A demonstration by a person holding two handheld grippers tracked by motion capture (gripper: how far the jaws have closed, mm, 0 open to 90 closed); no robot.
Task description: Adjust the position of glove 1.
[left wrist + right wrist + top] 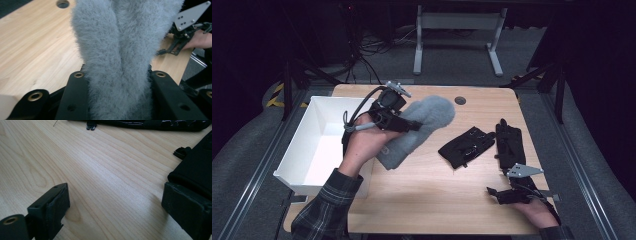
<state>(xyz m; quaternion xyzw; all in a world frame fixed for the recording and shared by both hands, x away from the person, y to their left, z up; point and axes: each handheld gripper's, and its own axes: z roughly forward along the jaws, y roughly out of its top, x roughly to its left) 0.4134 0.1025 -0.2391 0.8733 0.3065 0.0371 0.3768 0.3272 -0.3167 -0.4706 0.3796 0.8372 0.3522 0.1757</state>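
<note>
A grey fuzzy mitten (432, 112) hangs above the wooden table (437, 195), just right of the white bin. My left gripper (412, 125) is shut on it around its middle. In the left gripper view the mitten (117, 37) is pinched between both black jaws and hides most of the table ahead. My right gripper (493, 195) rests low at the table's front right and points left. In the right gripper view this gripper (115, 200) is open, with bare wood between its jaws. Two black gloves (466, 146) (510, 142) lie flat right of centre.
A white bin (307, 130) stands off the table's left edge, under my left forearm. A round cable hole (460, 100) sits near the table's far edge. One black glove (197, 172) lies right beside my right gripper's right jaw. A desk frame stands on the floor beyond.
</note>
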